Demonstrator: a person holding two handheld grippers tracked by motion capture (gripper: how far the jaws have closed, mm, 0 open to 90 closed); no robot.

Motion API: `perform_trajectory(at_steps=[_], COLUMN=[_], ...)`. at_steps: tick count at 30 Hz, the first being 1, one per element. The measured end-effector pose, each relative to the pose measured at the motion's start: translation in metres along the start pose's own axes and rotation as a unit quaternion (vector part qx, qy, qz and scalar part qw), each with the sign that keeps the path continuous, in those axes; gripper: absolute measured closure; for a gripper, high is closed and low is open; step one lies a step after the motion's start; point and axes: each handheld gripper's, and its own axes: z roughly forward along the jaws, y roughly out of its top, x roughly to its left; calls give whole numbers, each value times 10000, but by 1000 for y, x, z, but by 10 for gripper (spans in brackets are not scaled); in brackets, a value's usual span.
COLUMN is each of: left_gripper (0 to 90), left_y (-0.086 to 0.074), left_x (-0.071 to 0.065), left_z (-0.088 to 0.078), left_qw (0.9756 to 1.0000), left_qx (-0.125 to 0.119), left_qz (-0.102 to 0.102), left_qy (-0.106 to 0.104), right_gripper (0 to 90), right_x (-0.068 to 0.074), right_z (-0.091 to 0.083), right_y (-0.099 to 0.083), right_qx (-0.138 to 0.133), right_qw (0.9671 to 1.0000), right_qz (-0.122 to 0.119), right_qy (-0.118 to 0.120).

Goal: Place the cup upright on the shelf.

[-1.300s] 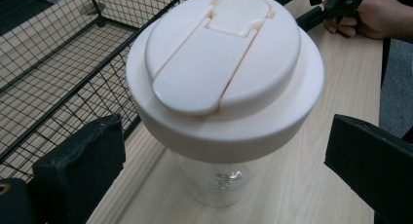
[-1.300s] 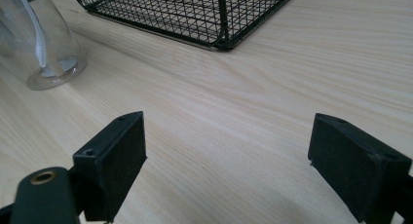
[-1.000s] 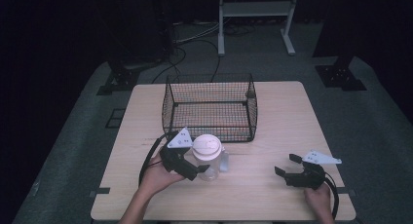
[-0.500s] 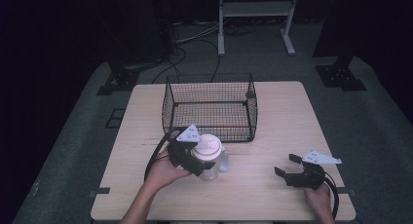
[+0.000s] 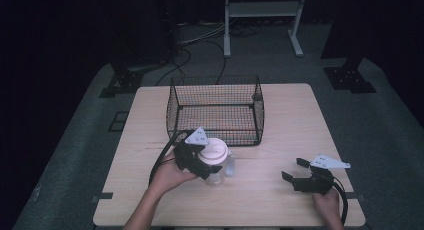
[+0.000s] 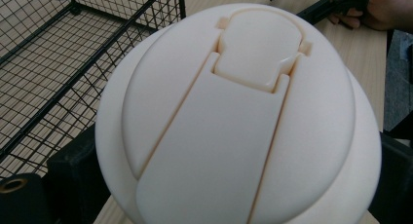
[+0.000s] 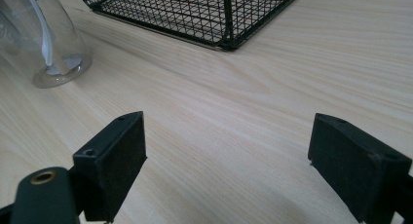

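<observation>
Clamping cream lid point(image 6: 238, 117) apparently, left gripper point(image 5: 200, 160), right gripper point(image 5: 296, 170) spread, clear jar base point(image 7: 61, 70).

Wire basket point(image 5: 216, 110) sits on the table point(image 5: 300, 115), centre, toward the far edge. Lidded clear jar point(image 5: 216, 162) stands just near of the basket's near wall, slightly left of centre. Left gripper point(image 5: 196, 159) at the jar's left side, its 2 jaws around the lid point(image 6: 238, 117). Right gripper point(image 5: 295, 171) on the table near the near-right corner, well apart from jar and basket.
</observation>
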Motion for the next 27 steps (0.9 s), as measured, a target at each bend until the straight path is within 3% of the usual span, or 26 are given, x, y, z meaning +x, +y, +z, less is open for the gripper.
perform_trajectory(at_steps=[7, 13, 27], left_gripper=[50, 51, 51], left_y=[2, 10, 28], left_x=[0, -3, -3], left_z=[0, 0, -9], left_qw=[10000, 9994, 9994], left_qx=[70, 334, 296], left_qz=[-9, 88, 186], left_qy=[-51, -72, -66], right_gripper=[129, 129, 129], right_x=[0, 0, 0], right_z=[0, 0, 0], right_y=[0, 0, 0], right_qx=[-4, -5, -17], right_qw=[10000, 10000, 10000], right_qz=[7, 4, 9], right_qy=[-4, -3, -12])
